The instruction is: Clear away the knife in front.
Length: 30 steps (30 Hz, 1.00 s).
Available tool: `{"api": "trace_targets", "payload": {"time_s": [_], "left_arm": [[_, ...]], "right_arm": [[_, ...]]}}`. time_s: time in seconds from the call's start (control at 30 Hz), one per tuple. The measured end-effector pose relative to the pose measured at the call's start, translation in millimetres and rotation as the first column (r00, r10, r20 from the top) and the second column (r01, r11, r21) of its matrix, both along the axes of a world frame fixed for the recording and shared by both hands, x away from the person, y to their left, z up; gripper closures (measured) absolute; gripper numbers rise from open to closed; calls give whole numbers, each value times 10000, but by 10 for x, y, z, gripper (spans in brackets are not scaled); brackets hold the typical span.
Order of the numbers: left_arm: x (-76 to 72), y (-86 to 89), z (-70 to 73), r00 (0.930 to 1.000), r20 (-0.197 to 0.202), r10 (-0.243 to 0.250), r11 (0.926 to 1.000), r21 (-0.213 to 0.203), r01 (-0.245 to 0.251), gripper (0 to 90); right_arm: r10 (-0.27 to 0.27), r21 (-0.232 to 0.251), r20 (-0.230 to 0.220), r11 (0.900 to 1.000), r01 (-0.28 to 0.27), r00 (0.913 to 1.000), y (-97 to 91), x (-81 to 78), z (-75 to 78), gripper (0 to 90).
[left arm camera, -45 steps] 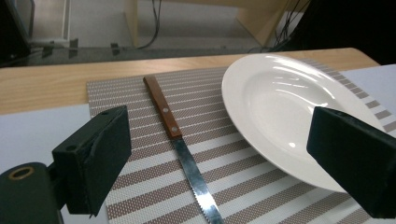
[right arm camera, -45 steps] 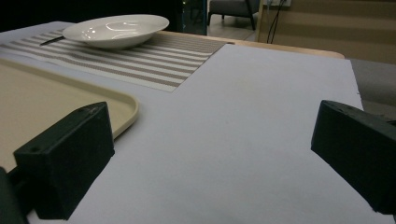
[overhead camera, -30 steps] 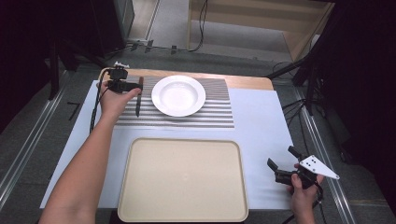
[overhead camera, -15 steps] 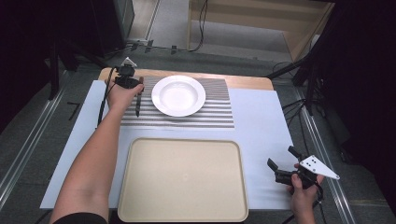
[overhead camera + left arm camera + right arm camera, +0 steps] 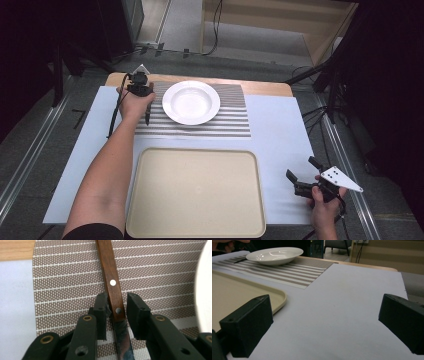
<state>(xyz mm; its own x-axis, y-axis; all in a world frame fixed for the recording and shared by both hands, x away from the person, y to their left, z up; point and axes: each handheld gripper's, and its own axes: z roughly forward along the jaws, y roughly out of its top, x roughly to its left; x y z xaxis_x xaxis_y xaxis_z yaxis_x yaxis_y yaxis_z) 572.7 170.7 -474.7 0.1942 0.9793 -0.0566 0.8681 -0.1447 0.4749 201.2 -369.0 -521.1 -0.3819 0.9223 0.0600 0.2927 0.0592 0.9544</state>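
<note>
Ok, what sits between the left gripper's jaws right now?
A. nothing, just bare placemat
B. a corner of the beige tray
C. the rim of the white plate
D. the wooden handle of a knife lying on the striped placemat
D: in the left gripper view the left gripper has its jaws on either side of the knife, at its wooden handle, on the striped placemat, and they have just been closing.

Count: one knife [image 5: 113, 293], one white plate [image 5: 191, 102], one striped placemat [image 5: 225, 125], one beige tray [image 5: 195, 192]. Two grippers: left gripper [image 5: 145, 107] far left, right gripper [image 5: 300, 175] near right.
</note>
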Motion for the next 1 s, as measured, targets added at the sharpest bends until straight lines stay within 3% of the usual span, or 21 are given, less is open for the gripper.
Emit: {"api": "trace_targets", "payload": {"time_s": [0.1, 0.2, 0.3, 0.53, 0.7, 0.83, 1.0], "left_arm": [[-4, -14, -9, 9999, 113, -54, 9997, 226, 52, 723], [-29, -69, -19, 9985, 305, -465, 9945, 951, 435, 742], [-18, -43, -17, 9995, 193, -239, 9977, 635, 226, 743], [-16, 17, -22, 9983, 214, -550, 9980, 318, 543, 764], [-25, 10, -21, 9976, 266, -643, 9971, 419, 632, 767], [-35, 39, -25, 9967, 352, -736, 9970, 246, 727, 769], [-48, 12, -17, 9960, 342, -828, 9956, 469, 811, 770]], "right_arm": [[5, -26, 2, 10000, -5, 10000, 2, 2, -1, 0], [-2, -60, -5, 10000, 2, 10000, 3, 2, -1, 0], [-14, -57, 5, 10000, 14, 10000, 2, 4, -3, 0], [-21, -54, 3, 10000, 21, 10000, 1, 3, -3, 0], [-20, -13, -3, 10000, 20, 10000, 1, 3, -3, 0], [-13, 25, -6, 10000, 13, 10000, -2, 1, -2, 0], [-31, 46, -13, 10000, 31, 10000, -4, 0, -2, 0]]}}
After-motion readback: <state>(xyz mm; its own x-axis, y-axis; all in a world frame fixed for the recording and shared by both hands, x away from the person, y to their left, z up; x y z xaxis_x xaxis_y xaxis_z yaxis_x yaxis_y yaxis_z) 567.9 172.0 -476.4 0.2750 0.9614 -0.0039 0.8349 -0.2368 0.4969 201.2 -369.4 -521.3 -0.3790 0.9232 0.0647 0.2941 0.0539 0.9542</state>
